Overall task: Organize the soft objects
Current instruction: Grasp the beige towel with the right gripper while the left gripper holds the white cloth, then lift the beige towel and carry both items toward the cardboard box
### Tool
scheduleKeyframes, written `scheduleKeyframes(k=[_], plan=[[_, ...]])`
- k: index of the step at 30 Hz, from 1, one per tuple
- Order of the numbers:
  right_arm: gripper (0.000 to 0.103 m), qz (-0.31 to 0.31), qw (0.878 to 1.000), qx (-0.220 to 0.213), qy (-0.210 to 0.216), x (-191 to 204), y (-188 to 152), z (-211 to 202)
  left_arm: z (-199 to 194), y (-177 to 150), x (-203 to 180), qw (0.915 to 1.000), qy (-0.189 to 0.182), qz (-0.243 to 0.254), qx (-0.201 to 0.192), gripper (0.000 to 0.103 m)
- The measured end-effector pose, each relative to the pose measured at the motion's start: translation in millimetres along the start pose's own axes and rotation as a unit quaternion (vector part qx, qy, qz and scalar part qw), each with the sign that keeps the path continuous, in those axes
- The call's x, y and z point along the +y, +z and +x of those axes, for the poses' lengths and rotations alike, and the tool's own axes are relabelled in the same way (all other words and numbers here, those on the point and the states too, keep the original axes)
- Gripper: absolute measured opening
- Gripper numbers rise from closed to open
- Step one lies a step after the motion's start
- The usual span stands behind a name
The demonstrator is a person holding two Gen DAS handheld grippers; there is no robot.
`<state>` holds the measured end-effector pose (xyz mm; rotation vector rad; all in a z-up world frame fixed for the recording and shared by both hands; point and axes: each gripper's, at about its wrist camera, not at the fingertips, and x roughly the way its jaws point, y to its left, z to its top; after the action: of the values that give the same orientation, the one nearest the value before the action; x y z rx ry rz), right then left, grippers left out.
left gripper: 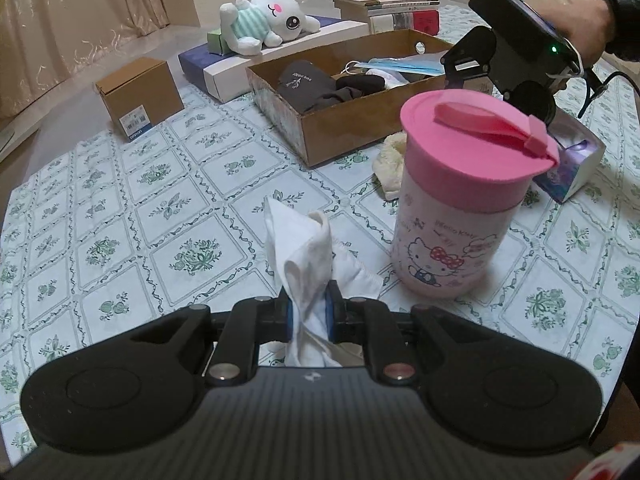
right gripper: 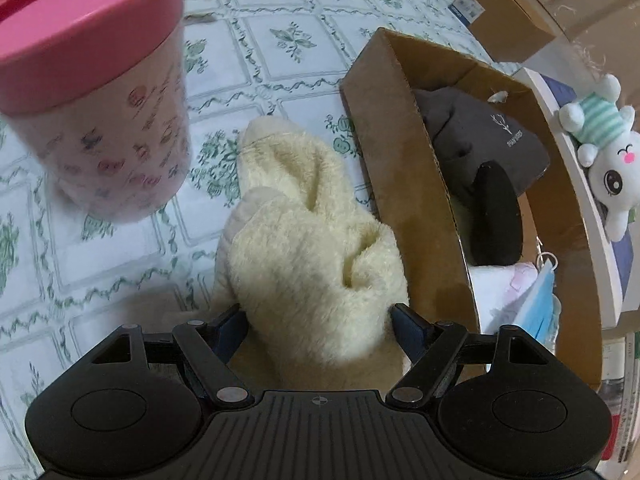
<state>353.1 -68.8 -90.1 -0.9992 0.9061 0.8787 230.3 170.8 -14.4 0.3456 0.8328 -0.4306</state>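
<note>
My left gripper (left gripper: 309, 312) is shut on a white cloth (left gripper: 310, 256) that trails onto the flowered tablecloth. My right gripper (right gripper: 318, 320) is open, its fingers on either side of a fluffy cream sock (right gripper: 312, 224) lying next to the cardboard box (right gripper: 404, 184); the sock also shows in the left wrist view (left gripper: 390, 162). The box (left gripper: 340, 124) holds a dark grey cloth (left gripper: 308, 84), black items (right gripper: 496, 216), a white cloth and a blue face mask (left gripper: 404, 66). The right gripper shows in the left wrist view, over the box's right end.
A pink-lidded Hello Kitty cup (left gripper: 460, 196) stands between the two grippers. A white plush toy (left gripper: 268, 20) lies on a blue and white box (left gripper: 224, 68). A small brown carton (left gripper: 138, 98), stacked books (left gripper: 388, 8) and a purple tissue box (left gripper: 576, 164) stand around.
</note>
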Motion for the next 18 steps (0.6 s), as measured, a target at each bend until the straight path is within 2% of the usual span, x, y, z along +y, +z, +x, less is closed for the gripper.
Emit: scheduleKeyframes(k=[2,6,8,14,18], plan=[[0.056,0.016,1.0,-0.002,0.017,-2,2,0,3,-1,1,1.0,-0.002,-0.002,0.001,0.013],[0.041,0.03,0.999,-0.008,0.01,3,3,-2,7,-2,1,1.0,-0.004,-0.005,0.002,0.013],[0.028,0.043,0.999,-0.011,0.002,6,4,-6,6,-2,0,1.0,-0.005,-0.006,0.002,0.013],[0.025,0.126,0.991,-0.042,0.017,10,3,-32,-5,-2,-4,0.9999,-0.001,-0.016,-0.004,0.013],[0.024,0.228,0.971,-0.068,0.033,7,-4,-58,-15,-1,-6,0.9997,0.006,-0.022,-0.006,0.013]])
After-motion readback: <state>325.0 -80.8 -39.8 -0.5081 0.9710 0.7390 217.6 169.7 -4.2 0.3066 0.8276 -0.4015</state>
